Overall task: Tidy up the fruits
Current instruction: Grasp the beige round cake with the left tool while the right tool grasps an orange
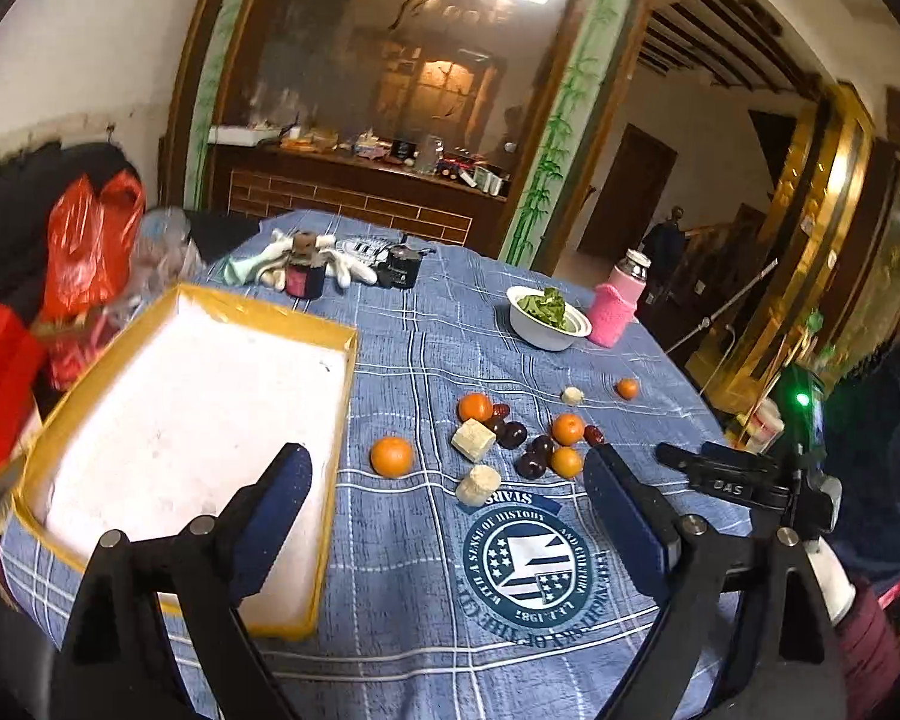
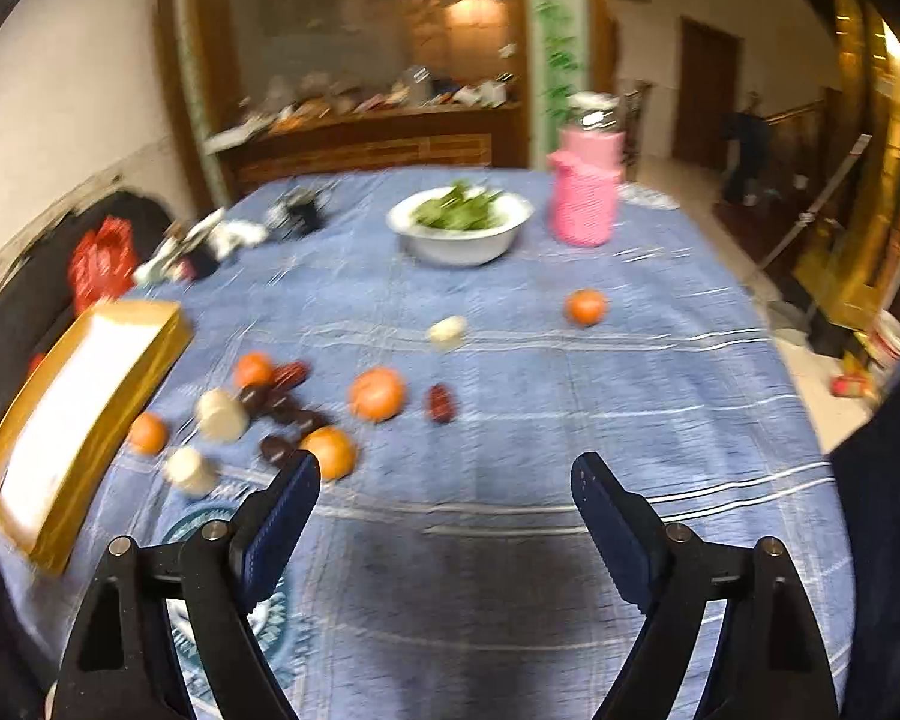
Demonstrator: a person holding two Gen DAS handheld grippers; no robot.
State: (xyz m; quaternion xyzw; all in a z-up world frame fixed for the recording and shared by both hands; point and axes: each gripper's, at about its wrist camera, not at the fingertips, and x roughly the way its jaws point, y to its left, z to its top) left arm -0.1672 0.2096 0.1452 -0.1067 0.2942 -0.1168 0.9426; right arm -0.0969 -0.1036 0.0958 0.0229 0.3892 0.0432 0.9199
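Nothing sorted yet: both tongs (image 1: 447, 480) (image 2: 444, 489) spread wide and empty, fruits (image 1: 391, 455) loose ahead, tray (image 1: 306, 324) bare beside the left pair.

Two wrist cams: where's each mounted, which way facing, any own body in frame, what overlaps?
Left wrist: behind the left tongs, open, looking down across the table at the empty box and scattered fruit; the right tongs' body shows at the right edge.
Right wrist: behind the right tongs, open, facing the fruit; blurred.
Shared: box, white bowl, pink bottle, oranges.
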